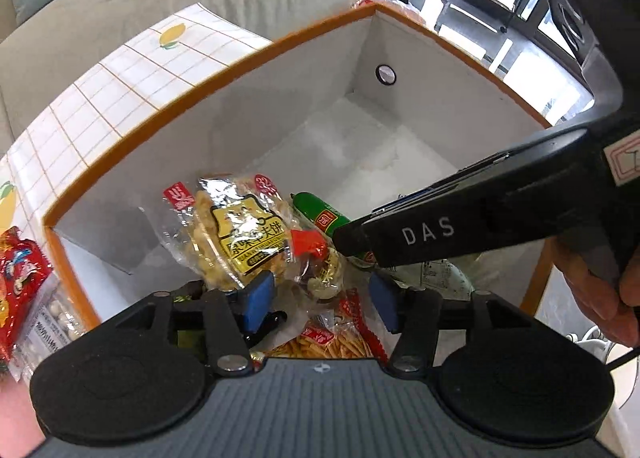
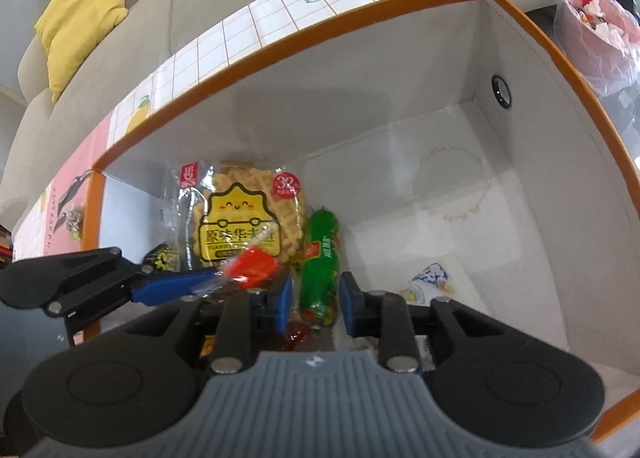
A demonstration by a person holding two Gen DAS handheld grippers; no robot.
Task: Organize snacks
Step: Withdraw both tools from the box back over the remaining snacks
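Note:
A white box with an orange rim (image 1: pixel 200 86) (image 2: pixel 280 46) holds the snacks at its near end. A yellow-labelled waffle packet (image 1: pixel 240 234) (image 2: pixel 240 226) leans against the wall. My left gripper (image 1: pixel 322 302) is open over a small clear packet with a red tab (image 1: pixel 306 244) (image 2: pixel 252 268), and its pads are clear of it. A green sausage (image 1: pixel 320 214) (image 2: pixel 320 258) lies between the blue pads of my right gripper (image 2: pixel 316 298), which stand slightly apart from it. Below the left gripper lies a packet of thin sticks (image 1: pixel 332 342).
The far half of the box floor (image 2: pixel 460 198) is bare. A red snack bag (image 1: pixel 20 278) lies outside the box on the lemon-patterned tablecloth (image 1: pixel 120 70). A grey sofa with a yellow cushion (image 2: pixel 80 18) stands behind. A pink-lined bin (image 2: pixel 596 38) is at far right.

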